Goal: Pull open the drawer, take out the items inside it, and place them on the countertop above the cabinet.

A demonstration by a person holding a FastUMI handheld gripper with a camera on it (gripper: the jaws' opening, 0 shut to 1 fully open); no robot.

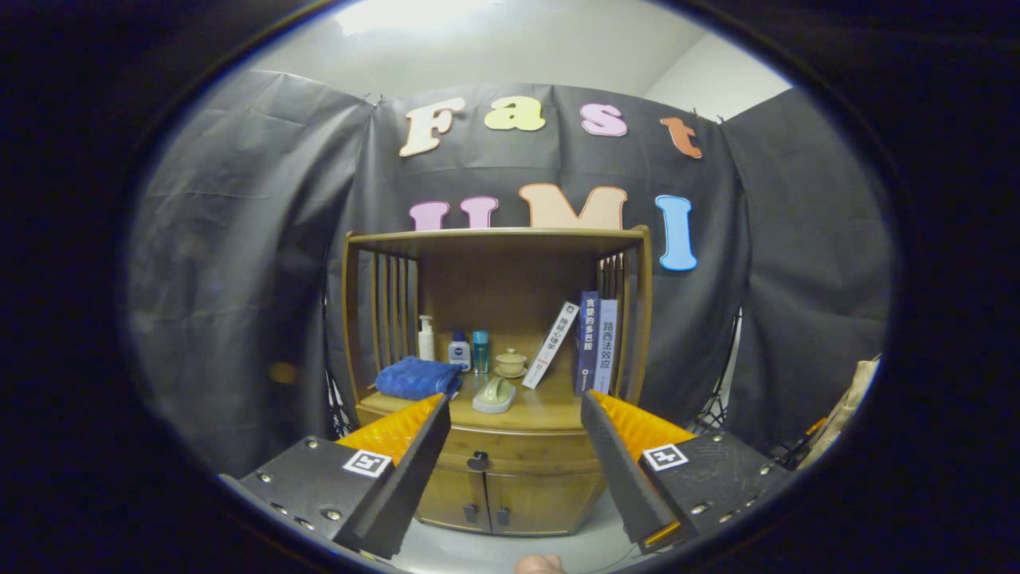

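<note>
Drawer (510, 448) sits shut under the cabinet (498, 375) countertop (550, 410), its dark knob (478, 460) right between the gripper (515, 408) fingers but well beyond them. Gripper's spread wide, holding nothing. Up top: folded blue towel (417, 377), a few bottles (458, 349), small lidded cup (510, 363), and some books (586, 343) leaning on the right.

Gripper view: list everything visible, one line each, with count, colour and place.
cabinet: 1, brown wood, ahead of the claw
drawer: 1, brown, shut, dark knob, under the countertop
doors: 2, brown, below the drawer
towel: 1, blue, folded, countertop left
bottles: 3, white, white-blue, teal, behind the towel
cup: 1, beige, lidded, mid countertop
dish: 1, pale green, front of countertop
books: 3, white, dark blue, pale blue, countertop right
claw: 1, open, short of the drawer
</note>
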